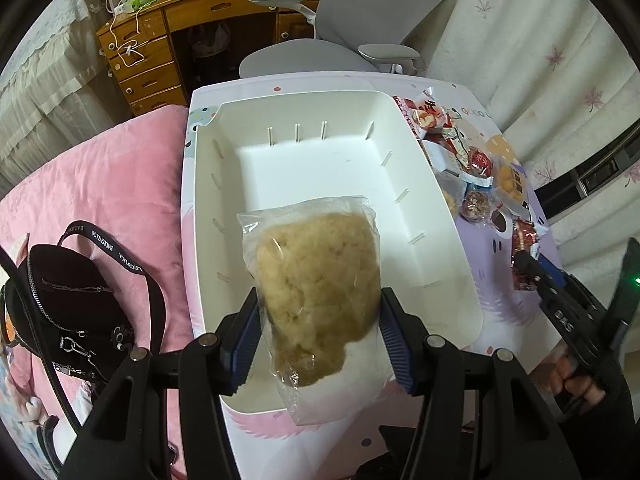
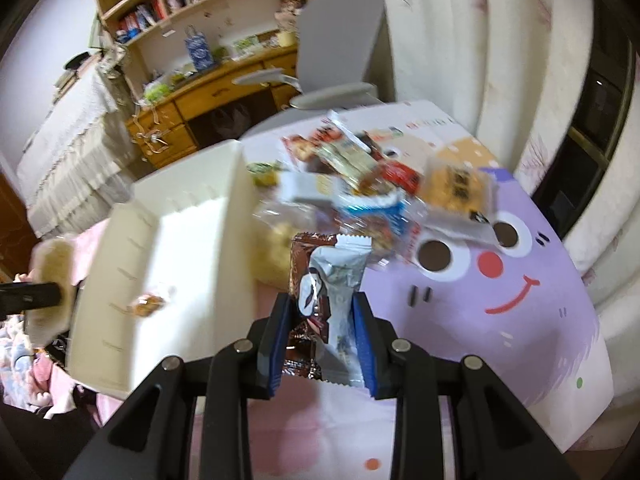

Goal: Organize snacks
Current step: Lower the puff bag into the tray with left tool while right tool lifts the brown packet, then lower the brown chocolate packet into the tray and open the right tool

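A clear plastic bag of pale golden puffed snack hung upright above the near end of a white rectangular plastic bin. The bin sat along the left edge of a cartoon-printed tabletop. A heap of mixed colourful snack packets lay just beside the bin's right wall. A brown-and-silver foil wrapper stood upright, lifted above the table's near edge.

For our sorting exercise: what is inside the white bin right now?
The right wrist view shows one small wrapped snack on the white bin floor. In the left view, the held clear bag covers that spot.
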Tool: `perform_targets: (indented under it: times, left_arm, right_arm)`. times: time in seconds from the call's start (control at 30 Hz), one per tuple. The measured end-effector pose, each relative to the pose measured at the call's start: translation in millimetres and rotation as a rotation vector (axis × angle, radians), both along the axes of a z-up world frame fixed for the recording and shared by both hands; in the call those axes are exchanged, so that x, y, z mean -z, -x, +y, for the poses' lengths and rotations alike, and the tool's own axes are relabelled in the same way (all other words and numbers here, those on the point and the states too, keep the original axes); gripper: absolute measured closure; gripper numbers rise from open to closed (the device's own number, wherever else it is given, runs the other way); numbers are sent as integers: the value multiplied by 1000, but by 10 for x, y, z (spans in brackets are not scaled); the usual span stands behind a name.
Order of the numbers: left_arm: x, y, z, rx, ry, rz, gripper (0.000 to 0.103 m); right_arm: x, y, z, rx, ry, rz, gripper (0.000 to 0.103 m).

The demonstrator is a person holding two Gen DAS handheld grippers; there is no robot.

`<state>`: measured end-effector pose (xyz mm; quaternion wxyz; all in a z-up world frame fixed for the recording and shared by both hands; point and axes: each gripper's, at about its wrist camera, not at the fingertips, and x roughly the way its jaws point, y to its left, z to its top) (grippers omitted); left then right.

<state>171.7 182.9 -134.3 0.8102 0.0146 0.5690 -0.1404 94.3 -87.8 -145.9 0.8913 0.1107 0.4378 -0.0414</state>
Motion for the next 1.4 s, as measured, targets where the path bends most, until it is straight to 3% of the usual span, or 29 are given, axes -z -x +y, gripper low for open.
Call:
perform_targets:
  times: [0.23, 0.63, 0.67, 0.73, 0.8, 1.07, 1.4]
  left_arm:
    - [1, 0, 78, -18, 4, -11, 48]
    - [-68, 103, 151, -26, 18, -57, 48]
    - [-73, 114, 148, -28, 18, -59, 46]
    - [-101, 140, 149, -33, 28, -71, 25]
    - [-144, 169, 151, -38, 43, -94, 24]
    - [-237, 316, 61, -29, 43, -124, 24]
    - [-237, 529, -231, 20, 2, -103, 24]
  right_arm:
    - [-294, 16, 397, -116, -11, -70, 72]
    - [-524, 87, 1022, -334, -1, -137, 71]
    - [-526, 93, 1051, -350, -2, -139, 71]
    - [-513, 94, 1105, -373, 9, -127, 66]
    - [-487, 98, 1110, -374, 29, -113, 58]
    - [-486, 258, 1029, -342, 37, -106, 49]
    - [-457, 488, 794, -301, 37, -72, 49]
